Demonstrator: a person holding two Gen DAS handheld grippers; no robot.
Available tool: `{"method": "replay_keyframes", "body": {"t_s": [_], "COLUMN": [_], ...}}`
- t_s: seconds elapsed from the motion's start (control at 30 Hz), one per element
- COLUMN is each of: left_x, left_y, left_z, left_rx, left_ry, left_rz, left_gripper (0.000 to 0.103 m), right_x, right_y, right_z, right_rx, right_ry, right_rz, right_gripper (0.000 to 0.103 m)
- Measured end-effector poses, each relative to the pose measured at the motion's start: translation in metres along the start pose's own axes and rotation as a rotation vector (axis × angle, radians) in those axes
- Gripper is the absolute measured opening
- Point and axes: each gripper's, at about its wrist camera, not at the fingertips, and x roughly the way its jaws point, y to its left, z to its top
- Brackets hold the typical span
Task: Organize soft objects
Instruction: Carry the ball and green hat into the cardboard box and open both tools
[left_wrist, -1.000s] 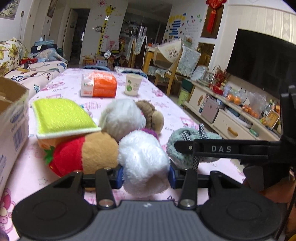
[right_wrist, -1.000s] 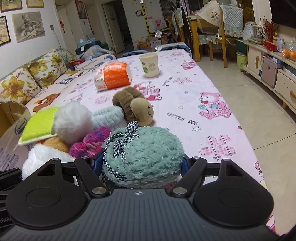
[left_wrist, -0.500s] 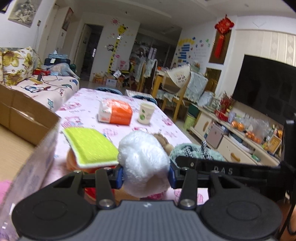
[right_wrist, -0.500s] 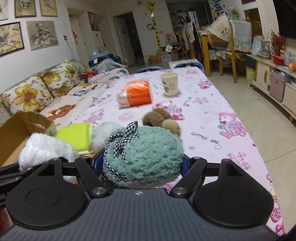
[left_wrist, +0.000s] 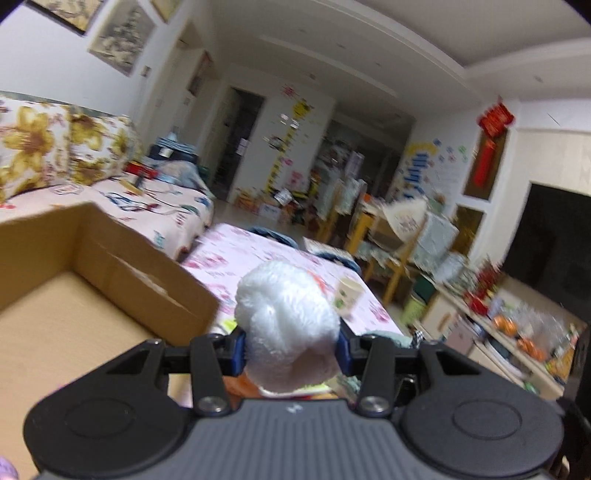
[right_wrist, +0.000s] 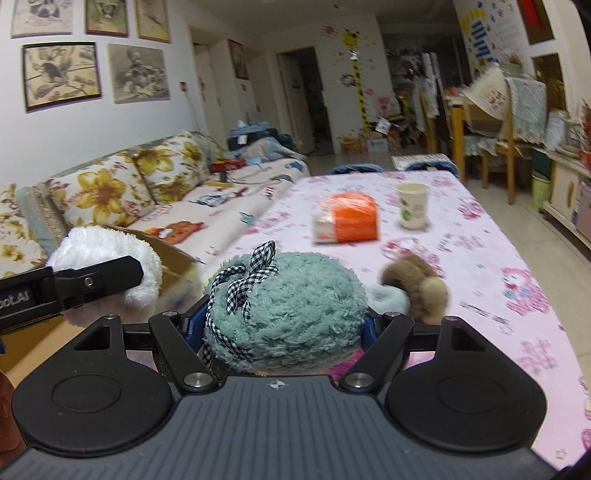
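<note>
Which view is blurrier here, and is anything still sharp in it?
Left wrist view: heavy motion blur across the room and cardboard box; only the left gripper and its white plush stay sharp. Right wrist view: milder blur; the teal plush is crisp, the orange pack smeared.

A family living room, from where I'm driving the rig: a floral-cushioned sofa (right_wrist: 122, 184) runs along the left of the right wrist view under framed prints (right_wrist: 61, 74), and a giraffe height chart (right_wrist: 360, 74) (a child's) hangs at top centre. The table (right_wrist: 480, 258) wears a pink cartoon cloth; dining chairs (right_wrist: 513, 129) crowd the upper right, a dark television (left_wrist: 550, 236) at right in the left wrist view.
</note>
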Motion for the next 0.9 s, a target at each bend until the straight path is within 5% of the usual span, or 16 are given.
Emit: {"method": "replay_keyframes", "body": {"t_s": [0.33,0.7,0.9], "left_x": [-0.021,-0.028,-0.027], "left_y": [0.044,0.076,0.087], "left_z": [0.015,0.012,0.011], "left_rx": [-0.143,-0.239,-0.273], "left_ry": [-0.085,-0.082,-0.063], "left_rz": [0.198,0.371,0.438], "left_gripper": [0.044,0.045,0.060], "right_x": [0.019,0.037,0.038], "right_y": [0.060,0.108,0.119], "right_z": [0.013,0.009,0.006], "right_rx": [-0.068,-0.187,-0.249], "right_ry": [-0.020,0.010,0.012], "right_rz": [0.121,0.232,0.231], "right_gripper": [0.094,0.099,0.103]}}
